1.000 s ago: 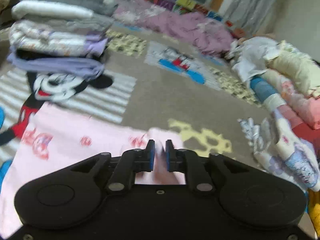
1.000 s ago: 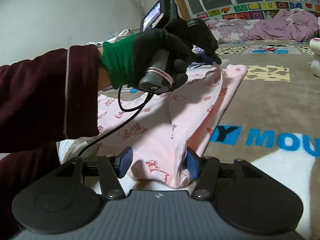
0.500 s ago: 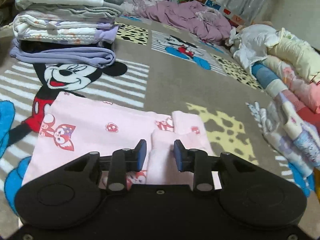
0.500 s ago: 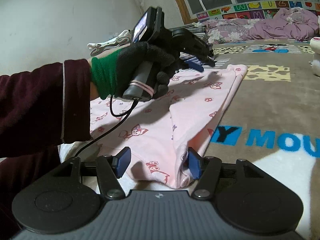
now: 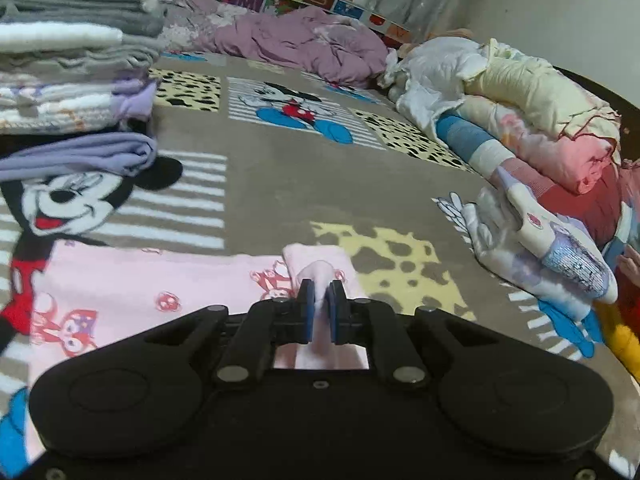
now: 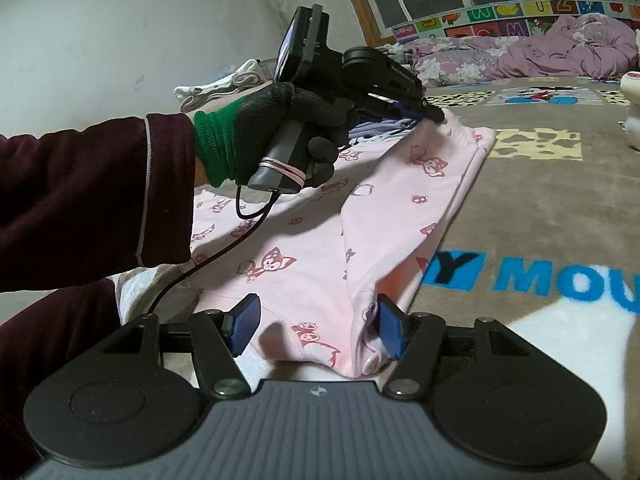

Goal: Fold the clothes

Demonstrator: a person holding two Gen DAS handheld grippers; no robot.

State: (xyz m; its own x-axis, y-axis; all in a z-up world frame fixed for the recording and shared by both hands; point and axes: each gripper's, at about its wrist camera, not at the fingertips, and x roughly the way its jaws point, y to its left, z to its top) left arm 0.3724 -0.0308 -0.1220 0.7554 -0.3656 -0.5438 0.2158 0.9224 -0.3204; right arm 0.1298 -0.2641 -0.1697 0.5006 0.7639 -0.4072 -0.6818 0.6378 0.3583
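Pink garment, printed with small red foxes, lies spread flat on a brown cartoon-mouse carpet, partly folded along its right side. At its far corner the left gripper, held in a black-and-green gloved hand, has its blue pads pinched tight on a raised tuck of the pink cloth, which stands up between the jaws. At the near hem the right gripper sits low with its jaws well apart; the folded edge of the garment lies between them, the right pad against the fold and the left pad clear of the cloth. A dark maroon sleeve reaches across the garment's left half. Beyond it a stack of folded clothes stands on the carpet, and a heap of unfolded laundry runs along the right. A purple quilt lies bunched against the far wall.
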